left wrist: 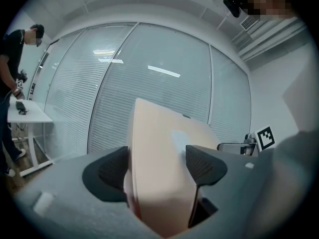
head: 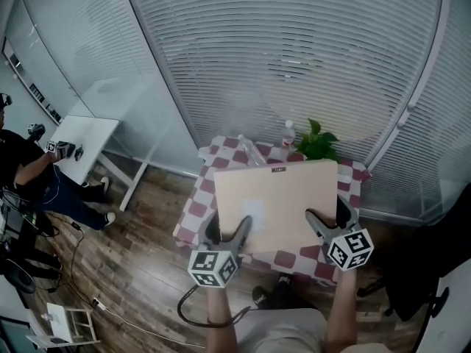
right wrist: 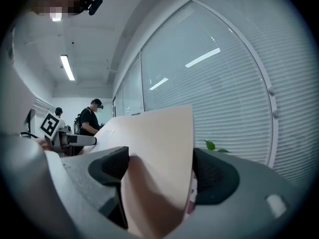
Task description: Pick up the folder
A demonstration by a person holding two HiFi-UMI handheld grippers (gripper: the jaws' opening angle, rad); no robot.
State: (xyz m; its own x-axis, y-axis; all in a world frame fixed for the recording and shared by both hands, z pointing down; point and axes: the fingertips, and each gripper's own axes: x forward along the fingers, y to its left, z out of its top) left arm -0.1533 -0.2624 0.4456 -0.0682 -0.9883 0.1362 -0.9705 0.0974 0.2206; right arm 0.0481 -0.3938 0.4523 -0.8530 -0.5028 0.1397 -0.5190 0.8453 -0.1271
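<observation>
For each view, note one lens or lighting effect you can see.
Head view: the blinds bow outward, fisheye bending. Left gripper view: dark round vignette; the folder, close up, looks soft; the glass shows bright reflections. Right gripper view: same vignette; a ceiling light glares; the folder is shaded near the jaws.

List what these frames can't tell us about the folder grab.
- Head view: the folder covers most of the table; whether it's lifted clear can't be told.
- Head view: the folder's small dark tag is too small to read.
- Both gripper views: the folder fills the jaws, hiding what's behind.
</observation>
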